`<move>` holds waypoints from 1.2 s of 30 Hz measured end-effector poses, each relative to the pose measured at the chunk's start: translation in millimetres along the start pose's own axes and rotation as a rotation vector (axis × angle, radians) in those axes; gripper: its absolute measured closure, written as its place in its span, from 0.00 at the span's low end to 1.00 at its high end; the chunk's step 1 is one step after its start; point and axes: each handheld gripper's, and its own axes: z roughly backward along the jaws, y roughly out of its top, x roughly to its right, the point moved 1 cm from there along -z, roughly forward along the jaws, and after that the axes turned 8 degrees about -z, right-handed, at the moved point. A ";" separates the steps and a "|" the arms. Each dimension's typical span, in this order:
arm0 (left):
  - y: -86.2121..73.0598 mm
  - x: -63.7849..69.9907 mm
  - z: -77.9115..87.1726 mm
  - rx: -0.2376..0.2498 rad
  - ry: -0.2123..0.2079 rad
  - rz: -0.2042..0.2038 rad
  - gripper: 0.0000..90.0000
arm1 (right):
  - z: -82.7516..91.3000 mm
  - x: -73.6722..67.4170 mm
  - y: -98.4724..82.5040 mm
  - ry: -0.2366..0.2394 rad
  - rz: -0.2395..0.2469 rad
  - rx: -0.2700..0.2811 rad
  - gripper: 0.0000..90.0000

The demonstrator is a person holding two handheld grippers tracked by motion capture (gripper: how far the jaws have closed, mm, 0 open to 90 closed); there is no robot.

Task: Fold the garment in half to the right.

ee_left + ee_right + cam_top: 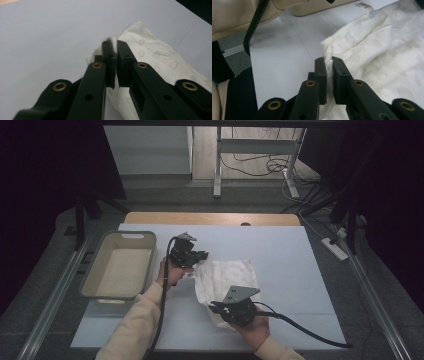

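Worktop (pixel 280 250): bin (pixel 100 265) far left, white cloth (pixel 225 275) mid, crumpled. Left gripper (pixel 113 46) pinches its far-left edge, right gripper (pixel 329 62) pinches the near edge; cloth stretches between them, left hand nearer the bin.

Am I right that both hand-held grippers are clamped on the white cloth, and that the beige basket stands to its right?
Not quite: in the high view the beige basket stands left of the white cloth, not right. Both the left hand-held gripper and right hand-held gripper are indeed clamped on it.
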 end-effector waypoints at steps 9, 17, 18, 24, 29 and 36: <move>10.7 9.6 -18.7 -0.008 -0.031 -0.010 0.95 | 17.2 9.5 -13.4 -0.034 -0.027 -0.004 0.92; 25.6 21.0 -38.8 -0.019 -0.050 -0.035 0.95 | 28.4 16.7 -22.9 -0.060 -0.048 -0.011 0.92; 26.6 21.8 -40.6 -0.021 -0.052 -0.036 0.95 | 30.0 17.9 -24.4 -0.063 -0.054 -0.009 0.92; 32.5 26.7 -54.8 -0.028 -0.056 -0.043 0.94 | 36.7 25.8 -32.3 -0.086 -0.082 -0.022 0.92; 34.7 28.6 -66.2 -0.034 -0.062 -0.044 0.94 | 39.5 31.1 -37.6 -0.102 -0.097 -0.031 0.92; 38.1 33.5 -82.0 -0.055 -0.067 -0.058 0.93 | 41.8 33.8 -42.5 -0.116 -0.104 -0.047 0.92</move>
